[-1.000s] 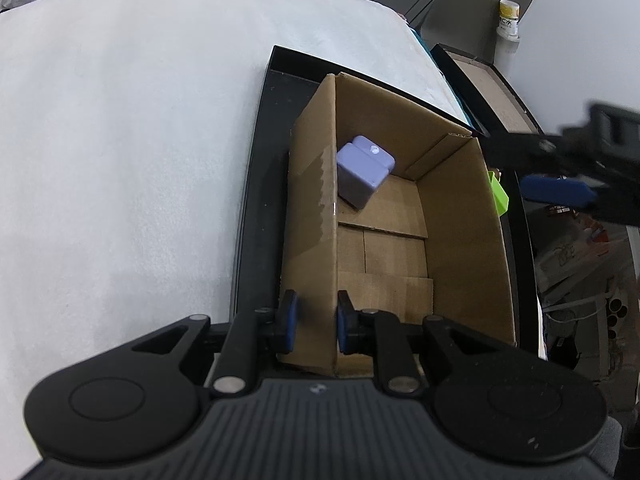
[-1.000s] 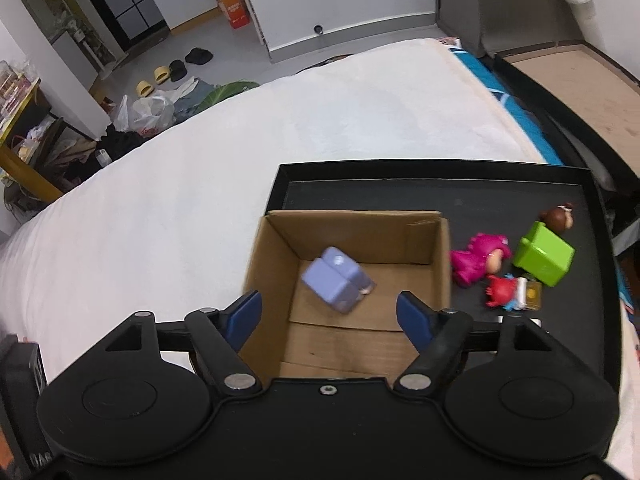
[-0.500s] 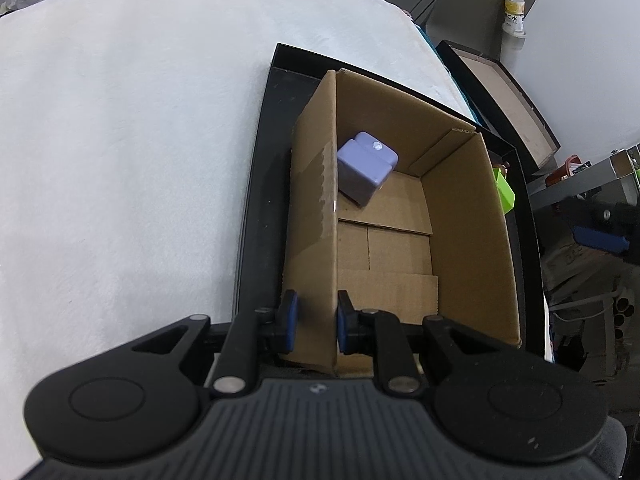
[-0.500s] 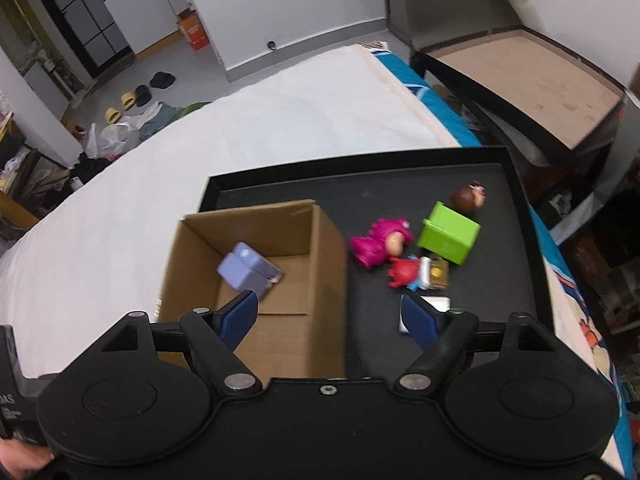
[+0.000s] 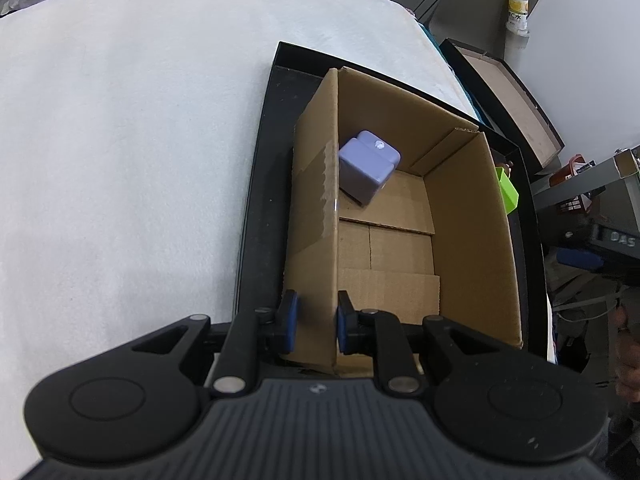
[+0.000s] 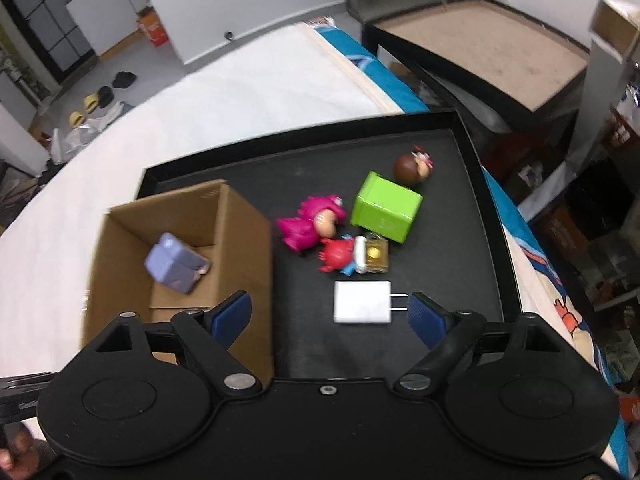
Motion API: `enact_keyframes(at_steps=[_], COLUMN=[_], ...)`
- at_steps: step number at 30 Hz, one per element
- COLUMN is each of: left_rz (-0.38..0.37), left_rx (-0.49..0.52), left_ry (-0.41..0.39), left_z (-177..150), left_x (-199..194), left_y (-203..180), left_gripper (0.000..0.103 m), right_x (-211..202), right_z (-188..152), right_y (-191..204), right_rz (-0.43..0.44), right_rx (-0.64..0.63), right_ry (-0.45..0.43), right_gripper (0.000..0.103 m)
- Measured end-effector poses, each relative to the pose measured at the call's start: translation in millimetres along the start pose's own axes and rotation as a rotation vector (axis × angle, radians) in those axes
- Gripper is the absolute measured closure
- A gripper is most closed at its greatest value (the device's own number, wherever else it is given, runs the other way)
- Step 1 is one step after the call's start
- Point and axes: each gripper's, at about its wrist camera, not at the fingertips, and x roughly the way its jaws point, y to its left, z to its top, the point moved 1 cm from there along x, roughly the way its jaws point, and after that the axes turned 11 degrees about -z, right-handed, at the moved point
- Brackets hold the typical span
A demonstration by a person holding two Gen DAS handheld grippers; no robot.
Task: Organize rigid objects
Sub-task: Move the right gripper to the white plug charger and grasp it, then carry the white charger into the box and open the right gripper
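An open cardboard box stands on a black tray. A lilac block lies inside it, also in the right wrist view. My left gripper is shut on the box's left wall at its near end. My right gripper is open and empty above the tray, just before a white plug adapter. Beyond it lie a red figure, a pink figure, a green cube and a brown-haired figure.
The tray rests on a white padded surface. A larger black-rimmed box stands beyond the tray's far right corner. Cluttered shelves and floor lie off the right edge.
My right gripper has swung right, from over the box to over the loose items on the tray, still open. My left gripper keeps hold of the box wall.
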Motion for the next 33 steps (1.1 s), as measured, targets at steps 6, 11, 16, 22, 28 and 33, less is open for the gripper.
enact_keyframes(at_steps=[6,11,16,22,28,33], left_rz=[0.009,0.019,0.027,0.035,0.035,0.036], left_rx=[-0.001,-0.003,-0.005,-0.005,-0.011,-0.01], left_ry=[0.006,0.008,0.012,0.018,0.019,0.017], left_z=[0.6,1.2,1.6,1.4,2.2,1.5], left_x=[2.8,5.0,7.3,9.9,10.7,10.2], left_y=[-1.1,-2.9,-3.0,-3.8,-2.6,-2.8], left_gripper=[0.085,0.085,0.085,0.085,0.085,0.085], right_x=[28.5,51.8,72.7,87.5,98.3,94.5], right_z=[-3.5,-4.0,-2.0,0.0,-3.0,-6.7], right_y=[-10.4,-10.9,-8.8,-4.6,2.4,1.4], right_rz=[-0.023,-0.039,-0.064,-0.079,-0.098,-0.068], right_rx=[0.008,0.004,-0.015,-0.04,-0.078,-0.084], right_ry=[0.048,0.083,0.109,0.113,0.113,0.146], right_gripper=[0.018,0.018,0.018,0.012,0.038,0.043])
